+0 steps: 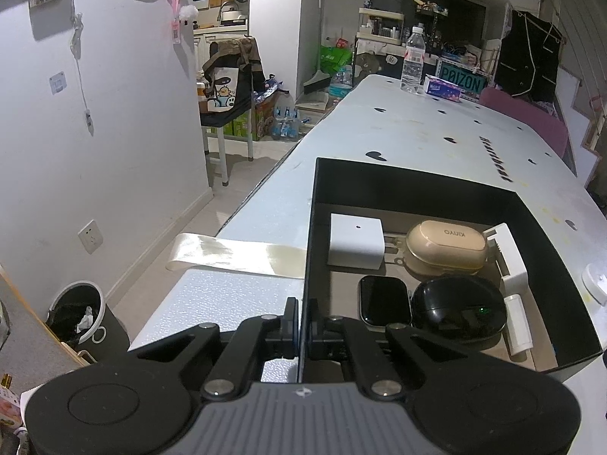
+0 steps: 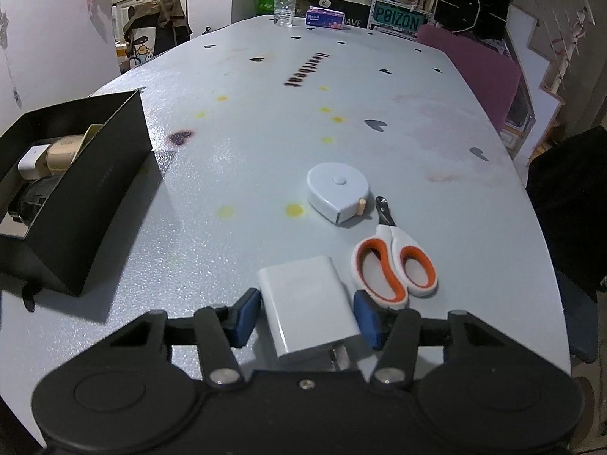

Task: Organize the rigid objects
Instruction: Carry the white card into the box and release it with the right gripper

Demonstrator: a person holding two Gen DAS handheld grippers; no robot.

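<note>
The black box [image 1: 417,182] stands on the desk [image 2: 265,132] and is already partly filled. Inside it I see a white cube charger [image 1: 354,240], a gold earbud case [image 1: 447,246], a smartwatch [image 1: 383,301], a round black case [image 1: 459,309] and a white piece along the right wall [image 1: 510,250] (I cannot tell what this one is). So a good part of the sorting seems done.

The left tool [image 1: 302,318] is clamped together on the near wall of the box, with the thin wall between its pads, so it holds the box steady.

Three things are left outside on the desk. The white power adapter [image 2: 307,303] lies between the blue pads of the right tool [image 2: 307,318]. The jaws stand close on both sides of it, but a small gap shows at each pad, so I judge the grip is not yet complete. Just beyond it lie the orange-handled scissors [image 2: 394,269], and next to them the white tape measure [image 2: 337,193]. These two are untouched.

The box is well apart from these things, to the left, so each one must be carried across.
</note>
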